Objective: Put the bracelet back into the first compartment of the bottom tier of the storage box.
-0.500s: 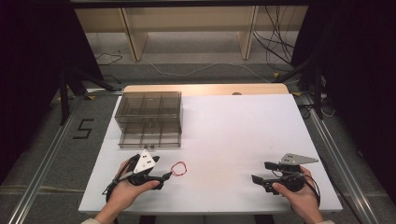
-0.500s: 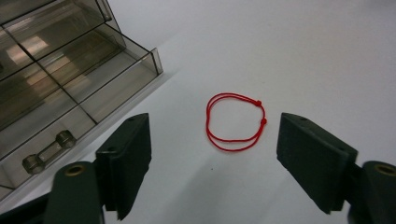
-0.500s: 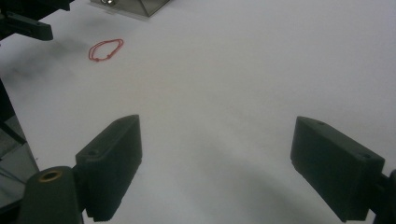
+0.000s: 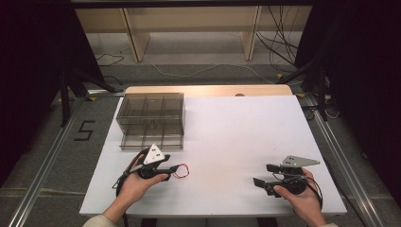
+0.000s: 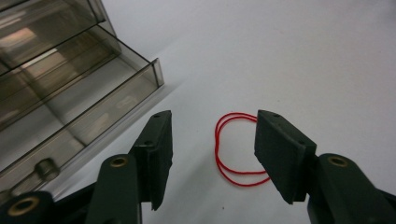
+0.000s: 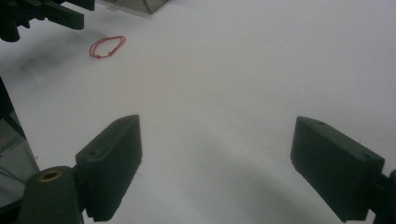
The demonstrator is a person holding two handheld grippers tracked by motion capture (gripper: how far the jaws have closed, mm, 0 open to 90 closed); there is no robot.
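One thin red string loop (image 5: 236, 144), limp.

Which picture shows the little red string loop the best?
The left gripper view: the red string loop lies close up on the white table, between the open left tool, its doubled strand clear. The high view shows it tiny by that tool; the right gripper view shows it small and far off.

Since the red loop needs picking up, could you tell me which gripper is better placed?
Left: the left gripper stands open right at the red string loop; the right gripper is far across the table.
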